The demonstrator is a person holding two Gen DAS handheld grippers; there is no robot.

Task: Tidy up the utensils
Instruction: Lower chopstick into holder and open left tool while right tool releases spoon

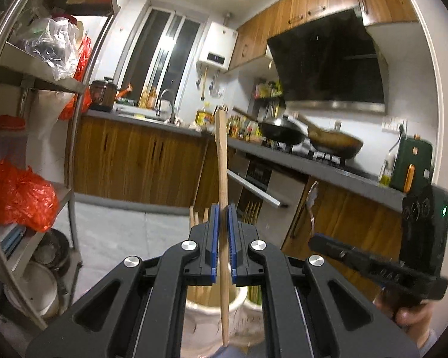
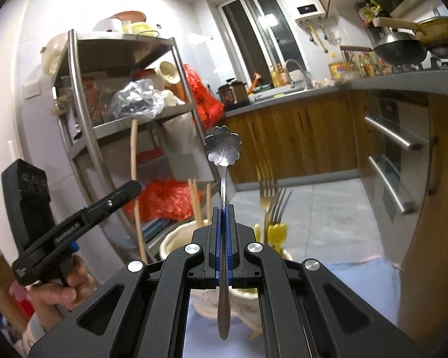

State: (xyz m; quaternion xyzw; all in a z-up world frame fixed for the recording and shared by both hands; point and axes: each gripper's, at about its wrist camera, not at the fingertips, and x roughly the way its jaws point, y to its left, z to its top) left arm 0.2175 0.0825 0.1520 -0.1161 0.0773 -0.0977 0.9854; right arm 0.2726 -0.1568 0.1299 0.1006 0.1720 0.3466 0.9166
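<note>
Nearest in the left wrist view, the left gripper [image 1: 223, 208] has its jaws clamped on a wooden stick [image 1: 223, 179], which stands nearly upright between the blue pads [image 1: 214, 232], its lower end hanging below them in front of a white ceramic holder [image 1: 206, 322]. More wooden sticks [image 1: 197, 217] rise from that holder just behind the gripper.

In the right wrist view, the right gripper [image 2: 223, 211] has its jaws pressed together on the handle of a metal spoon [image 2: 223, 149] with a flower-shaped bowl, held upright. Just beyond, to the right, forks [image 2: 273, 205] stand in a second holder with a yellow piece [image 2: 276, 232] at its rim.

Further off, a steel shelf rack [image 2: 83, 95] with red plastic bags [image 2: 164, 200] stands at the left, and a counter [image 1: 313, 164] with two pans [image 1: 283, 131] on the stove runs along the far right.
</note>
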